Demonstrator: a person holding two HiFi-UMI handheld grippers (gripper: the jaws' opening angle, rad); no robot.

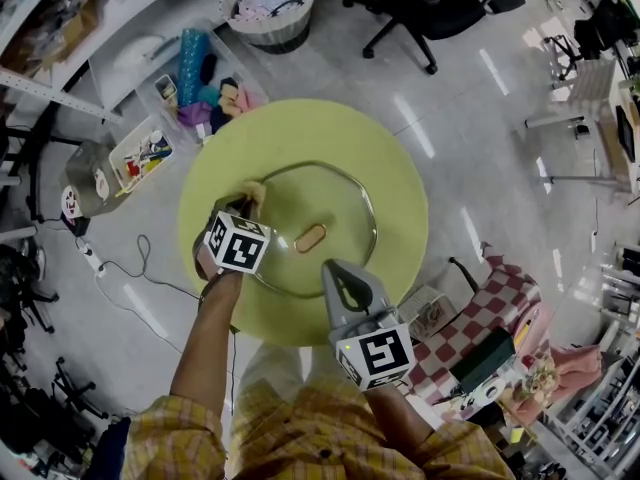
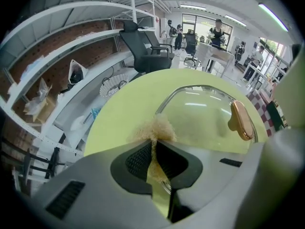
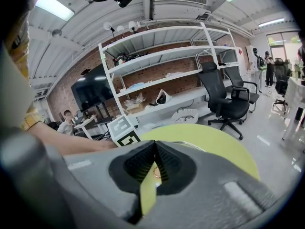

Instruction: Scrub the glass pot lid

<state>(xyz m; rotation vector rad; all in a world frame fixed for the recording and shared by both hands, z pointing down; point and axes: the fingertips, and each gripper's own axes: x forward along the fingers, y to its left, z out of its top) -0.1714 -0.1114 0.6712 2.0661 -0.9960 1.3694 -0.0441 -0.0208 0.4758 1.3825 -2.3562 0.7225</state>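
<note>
Pressure and short overlapping strokes look like the way to do this step well. The left claw (image 1: 243, 200) is clamped tight on a tan fibrous scrub pad (image 2: 153, 127), and the pad's tuft meets the far left rim of the glass pot lid (image 1: 330, 203). The lid lies handle up in the middle of the round yellow-green table (image 1: 400, 158), with its coppery handle (image 1: 311, 238) at the centre. Working from the rim inward and round the handle would likely cover the glass.

The right claw (image 1: 340, 273) has its tips together on nothing and sits by the lid's near rim. Pressing it on that rim could keep the lid from sliding, since the tabletop looks smooth.

A pale glossy floor (image 1: 470, 98) surrounds the table. Black office chairs (image 1: 420, 8) stand at the far side, and white shelving (image 3: 162, 75) runs along a brick wall.
</note>
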